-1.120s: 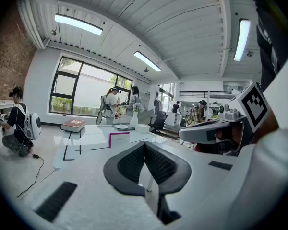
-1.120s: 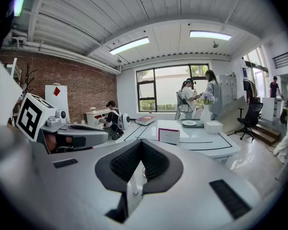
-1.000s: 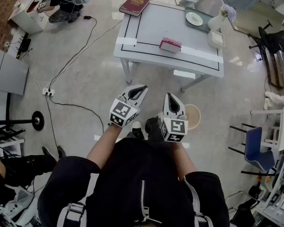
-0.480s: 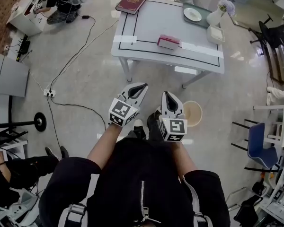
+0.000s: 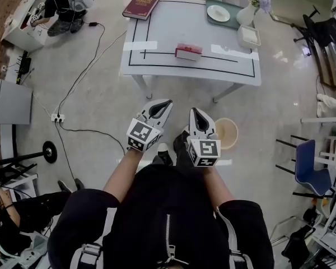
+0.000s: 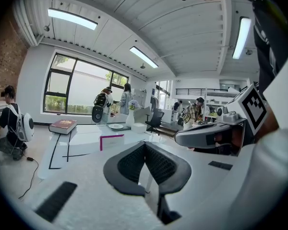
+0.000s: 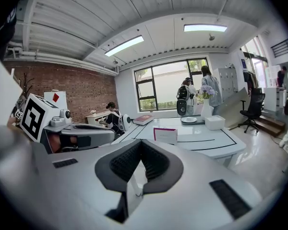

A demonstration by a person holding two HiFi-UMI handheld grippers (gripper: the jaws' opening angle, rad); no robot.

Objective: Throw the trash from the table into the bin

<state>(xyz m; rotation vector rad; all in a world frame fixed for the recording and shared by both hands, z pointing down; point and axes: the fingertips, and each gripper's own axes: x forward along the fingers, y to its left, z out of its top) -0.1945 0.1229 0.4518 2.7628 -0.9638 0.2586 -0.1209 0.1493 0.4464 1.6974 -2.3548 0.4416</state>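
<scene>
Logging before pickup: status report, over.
Left tongs, right tongs shut, empty. Pink box on table, untouched. Bin beside right tongs. Nothing blocking the table.

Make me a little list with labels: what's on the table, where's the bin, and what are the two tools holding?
table: white table, ahead of the person
on it: red book, pink box, plate, vase of flowers, white container
bin: round bin on the floor, beside the right tool
left tool: shut, empty
right tool: shut, empty
trash picked up: not yet
</scene>
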